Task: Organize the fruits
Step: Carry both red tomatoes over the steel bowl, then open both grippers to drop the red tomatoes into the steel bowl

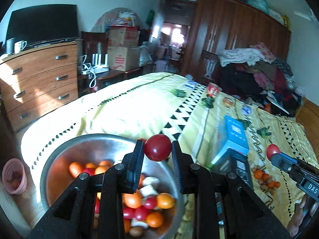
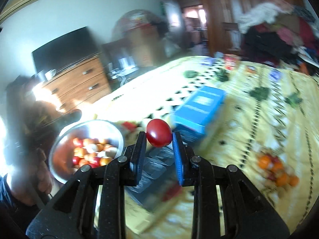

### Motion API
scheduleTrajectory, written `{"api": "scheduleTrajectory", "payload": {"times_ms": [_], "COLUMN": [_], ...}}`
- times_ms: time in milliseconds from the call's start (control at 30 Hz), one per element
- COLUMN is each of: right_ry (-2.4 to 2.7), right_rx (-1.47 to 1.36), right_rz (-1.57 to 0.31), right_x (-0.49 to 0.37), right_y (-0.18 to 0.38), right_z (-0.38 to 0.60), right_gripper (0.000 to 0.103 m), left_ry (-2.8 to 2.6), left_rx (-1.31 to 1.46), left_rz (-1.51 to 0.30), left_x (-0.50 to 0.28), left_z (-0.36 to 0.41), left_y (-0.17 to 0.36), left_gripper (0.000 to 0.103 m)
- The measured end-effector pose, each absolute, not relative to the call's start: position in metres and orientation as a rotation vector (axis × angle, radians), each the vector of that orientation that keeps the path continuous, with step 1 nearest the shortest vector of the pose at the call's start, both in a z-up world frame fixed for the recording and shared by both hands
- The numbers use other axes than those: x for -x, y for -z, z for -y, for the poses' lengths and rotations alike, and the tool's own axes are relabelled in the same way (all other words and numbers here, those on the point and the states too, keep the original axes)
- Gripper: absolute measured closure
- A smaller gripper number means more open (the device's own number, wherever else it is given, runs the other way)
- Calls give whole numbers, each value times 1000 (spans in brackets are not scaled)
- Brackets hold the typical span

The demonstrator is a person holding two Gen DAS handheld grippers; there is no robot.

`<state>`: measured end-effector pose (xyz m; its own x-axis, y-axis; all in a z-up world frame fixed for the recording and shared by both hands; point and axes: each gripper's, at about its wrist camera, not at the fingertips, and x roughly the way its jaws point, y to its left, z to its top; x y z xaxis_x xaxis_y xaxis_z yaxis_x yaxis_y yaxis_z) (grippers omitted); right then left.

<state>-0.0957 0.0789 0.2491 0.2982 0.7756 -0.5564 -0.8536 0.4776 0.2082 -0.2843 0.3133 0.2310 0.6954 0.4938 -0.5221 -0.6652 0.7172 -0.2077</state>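
Each claw is clenched on a red cherry tomato — left claw (image 1: 157, 149), right claw (image 2: 159, 137) — above a steel bowl (image 1: 59, 155) of mixed fruit on a yellow patterned bedspread (image 1: 129, 107); a wooden dresser (image 1: 39, 75) stands beyond.

Left gripper (image 1: 157, 149): matte black angular linkage arms with round silver pivot pins; flat fingers faced with ribbed blue pads (image 1: 137, 167). Right gripper (image 2: 159, 138): same build, blue pads, speckled black frame; white "DAS" lettering on its side.
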Motion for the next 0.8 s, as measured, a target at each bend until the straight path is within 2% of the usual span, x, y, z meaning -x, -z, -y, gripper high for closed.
{"api": "scheduleTrajectory", "payload": {"times_ms": [167,333,800], "right_ry": [-1174,-1202,-1199], "right_rx": [240,345,414], "right_rz": [-679,-710,-753], "right_x": [134,166,182], "right_y": [-240,-219,-202], "right_z": [-148,-192,-225], "right_gripper": [76,76,76], "left_ry": [-735,-741,-730], "left_rx": [440,455,508], "left_rz": [-488,-540,-566], "left_x": [315,325,332], "left_z": [-345,-345,-364], "left_y": [-205,-178,-156], "left_gripper": [75,75,75]}}
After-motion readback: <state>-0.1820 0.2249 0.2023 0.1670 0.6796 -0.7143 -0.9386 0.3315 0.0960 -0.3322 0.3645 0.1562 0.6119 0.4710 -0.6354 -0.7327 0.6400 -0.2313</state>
